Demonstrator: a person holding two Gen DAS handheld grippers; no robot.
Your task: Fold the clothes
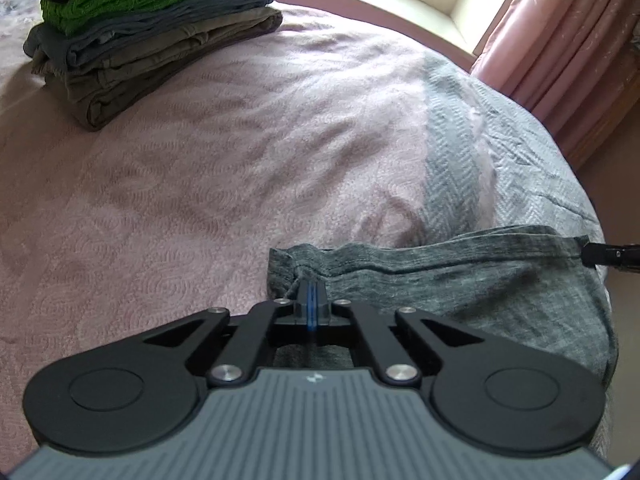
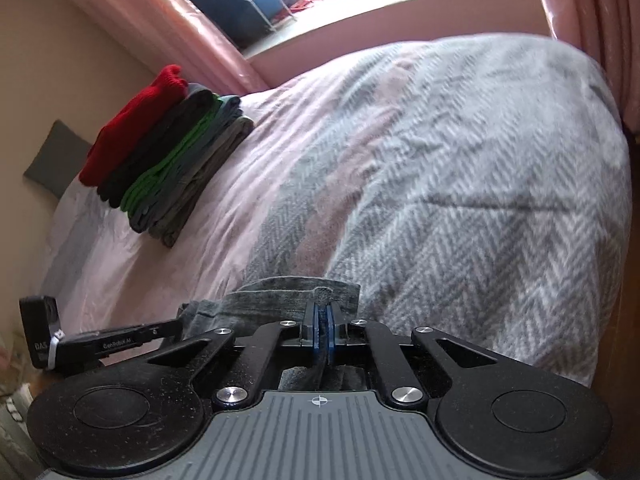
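A heathered grey garment [image 1: 480, 280] stretches as a band across the lower right of the left wrist view, one end bunched at lower centre, the rest draping down at right. A stack of folded clothes [image 1: 152, 40] sits upper left: khaki at the bottom, then grey-blue, green, dark; red tops it in the right wrist view.

Left gripper [image 1: 311, 289], black w/ blue pads, is clamped on the bunched edge of a heathered grey knit garment [image 1: 460, 280], which stretches off to its right, where the right gripper's [image 1: 588, 254] black tip pinches the far corner. Ahead lies pink textured bedspread [image 1: 208, 184]. Far ahead-left: stack of folded clothes [image 1: 132, 44], green towelling over grey-blue and khaki.
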